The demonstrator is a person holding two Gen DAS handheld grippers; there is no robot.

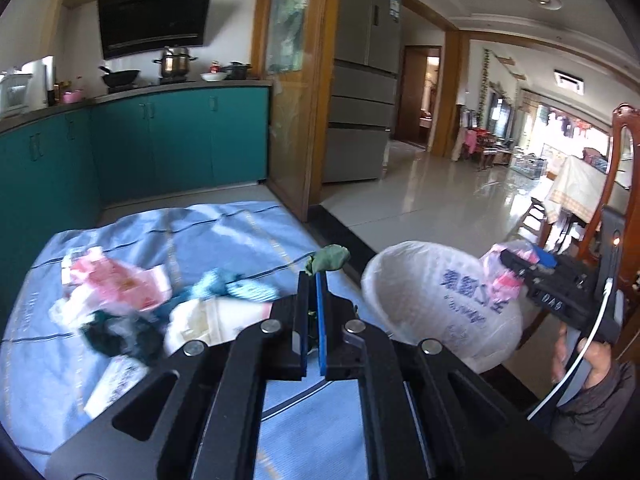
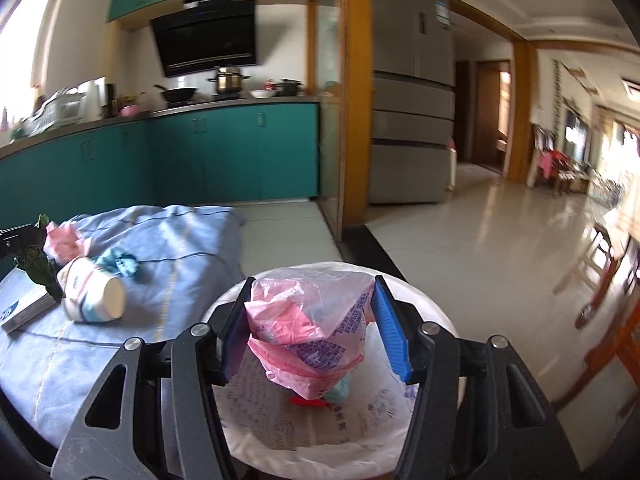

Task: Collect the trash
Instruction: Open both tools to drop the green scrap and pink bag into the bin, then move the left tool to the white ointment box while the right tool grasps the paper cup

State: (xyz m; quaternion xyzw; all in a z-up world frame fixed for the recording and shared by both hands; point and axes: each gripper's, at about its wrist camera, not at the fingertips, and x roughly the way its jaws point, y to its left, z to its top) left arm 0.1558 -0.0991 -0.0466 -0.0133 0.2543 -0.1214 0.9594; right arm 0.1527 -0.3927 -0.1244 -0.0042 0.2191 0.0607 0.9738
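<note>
My left gripper [image 1: 315,280] is shut on a green leafy scrap [image 1: 330,258], held above the blue cloth [image 1: 248,236]. It also shows at the left edge of the right wrist view [image 2: 38,264]. My right gripper [image 2: 314,308] is open above the white lined trash bin [image 2: 436,320], with a pink and clear plastic bag [image 2: 308,320] between its fingers [image 2: 390,328]; I cannot tell if they touch it. The bin [image 1: 436,300] stands right of the table. More trash lies on the cloth: pink wrapper [image 1: 120,280], teal crumple [image 1: 224,282], a tipped paper cup [image 2: 94,298].
A booklet [image 2: 26,310] lies at the cloth's left. Teal kitchen cabinets [image 1: 160,140] and a stove stand behind. A grey fridge [image 1: 364,80] and wooden door frame [image 1: 320,80] are in the middle. A wooden chair [image 1: 622,184] is at the right. Tiled floor [image 1: 420,192] opens beyond.
</note>
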